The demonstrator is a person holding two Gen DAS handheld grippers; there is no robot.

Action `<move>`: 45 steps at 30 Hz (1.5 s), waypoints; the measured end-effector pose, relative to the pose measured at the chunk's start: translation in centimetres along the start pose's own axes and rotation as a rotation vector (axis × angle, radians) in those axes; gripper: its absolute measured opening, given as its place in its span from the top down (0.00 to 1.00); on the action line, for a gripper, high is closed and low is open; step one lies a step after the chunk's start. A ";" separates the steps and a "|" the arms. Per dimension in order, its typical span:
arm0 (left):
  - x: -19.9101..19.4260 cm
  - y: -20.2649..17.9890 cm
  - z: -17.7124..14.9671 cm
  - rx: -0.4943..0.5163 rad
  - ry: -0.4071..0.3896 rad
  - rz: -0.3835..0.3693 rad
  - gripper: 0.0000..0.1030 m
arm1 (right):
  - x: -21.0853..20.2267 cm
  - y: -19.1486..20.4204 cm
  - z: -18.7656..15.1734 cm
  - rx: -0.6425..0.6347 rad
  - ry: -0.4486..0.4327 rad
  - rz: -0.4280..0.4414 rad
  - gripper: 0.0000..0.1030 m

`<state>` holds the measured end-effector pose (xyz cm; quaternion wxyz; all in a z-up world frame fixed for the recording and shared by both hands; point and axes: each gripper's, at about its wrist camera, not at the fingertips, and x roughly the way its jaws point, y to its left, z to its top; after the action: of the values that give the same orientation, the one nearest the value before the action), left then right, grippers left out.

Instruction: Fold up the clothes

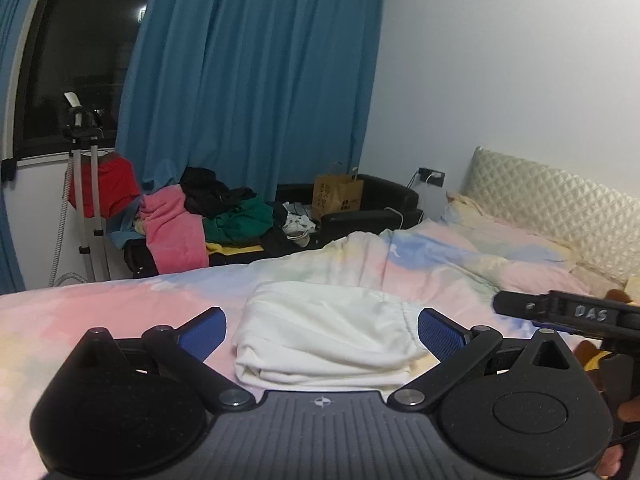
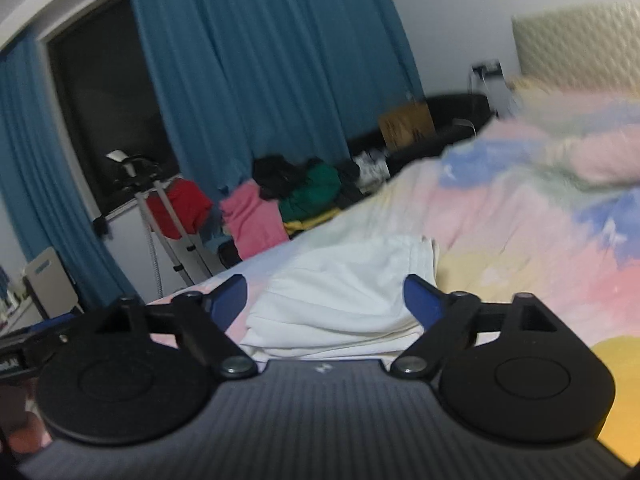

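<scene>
Fingers of the left gripper [image 1: 322, 334] and right gripper [image 2: 325, 300] stood apart, holding nothing. Between them lay a folded white garment [image 1: 324, 340] on the pastel bedspread [image 1: 100, 320].

Blue curtains [image 1: 256, 80] over a dark window [image 1: 80, 52]; brown paper bag [image 1: 336, 196] on a black sofa [image 1: 372, 204]; possibly a garment steamer stand [image 1: 86, 184]; quilted headboard [image 1: 560, 208].

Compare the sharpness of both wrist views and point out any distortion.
Left wrist view: sharp, the folded white garment shows crisp creases; fisheye bends the window frame. Right wrist view: smeared by motion blur, especially the headboard and bedspread; horizon tilted.
</scene>
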<state>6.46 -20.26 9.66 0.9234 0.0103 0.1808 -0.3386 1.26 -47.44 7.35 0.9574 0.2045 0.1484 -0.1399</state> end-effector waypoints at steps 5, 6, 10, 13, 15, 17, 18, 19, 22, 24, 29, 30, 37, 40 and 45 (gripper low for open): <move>-5.6 -1.5 -2.2 0.020 -0.062 0.036 0.00 | -2.9 1.7 -2.3 -0.057 -0.039 0.008 0.16; -6.4 -1.6 -2.6 0.025 -0.071 0.046 0.00 | -3.3 2.2 -2.8 -0.070 -0.045 0.005 0.16; -8.0 -1.5 -4.1 0.036 -0.088 0.095 0.00 | -3.7 3.1 -4.9 -0.083 -0.060 -0.003 0.16; -8.4 -0.9 -5.2 0.034 -0.097 0.120 0.00 | -3.7 3.7 -6.4 -0.097 -0.075 -0.012 0.16; -7.7 -0.2 -5.9 0.034 -0.076 0.114 0.00 | -3.4 3.9 -7.4 -0.105 -0.088 -0.028 0.16; -6.9 0.3 -6.6 0.045 -0.053 0.129 0.00 | -3.1 4.1 -8.4 -0.113 -0.101 -0.044 0.16; -6.5 0.6 -6.9 0.049 -0.045 0.140 0.00 | -3.0 4.2 -8.9 -0.117 -0.107 -0.052 0.16; -6.1 0.9 -7.2 0.049 -0.040 0.147 0.00 | -2.8 4.3 -9.4 -0.121 -0.113 -0.060 0.16; -5.1 1.8 -7.9 0.031 -0.023 0.143 0.00 | -2.0 4.7 -10.4 -0.152 -0.105 -0.088 0.16; -4.4 2.2 -8.2 0.028 -0.012 0.146 0.00 | -1.5 4.9 -10.8 -0.175 -0.092 -0.102 0.16; -3.3 2.3 -8.9 0.045 0.004 0.160 0.00 | -0.6 5.5 -11.6 -0.220 -0.067 -0.124 0.16; -3.1 2.3 -9.0 0.045 0.008 0.159 0.00 | -0.4 5.7 -11.7 -0.229 -0.062 -0.128 0.16; -3.1 2.4 -9.0 0.035 0.010 0.157 0.00 | -0.1 6.2 -12.2 -0.258 -0.044 -0.145 0.16; -3.3 2.3 -9.0 0.039 0.007 0.161 0.00 | -0.2 6.3 -12.1 -0.256 -0.045 -0.147 0.16; -3.5 2.1 -9.2 0.040 0.011 0.157 0.00 | -0.4 6.3 -12.0 -0.256 -0.042 -0.148 0.16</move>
<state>2.30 -15.17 2.02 0.9457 0.0445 0.1775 -0.2685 0.23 -36.58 -0.76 0.9656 0.0663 0.1595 -0.1942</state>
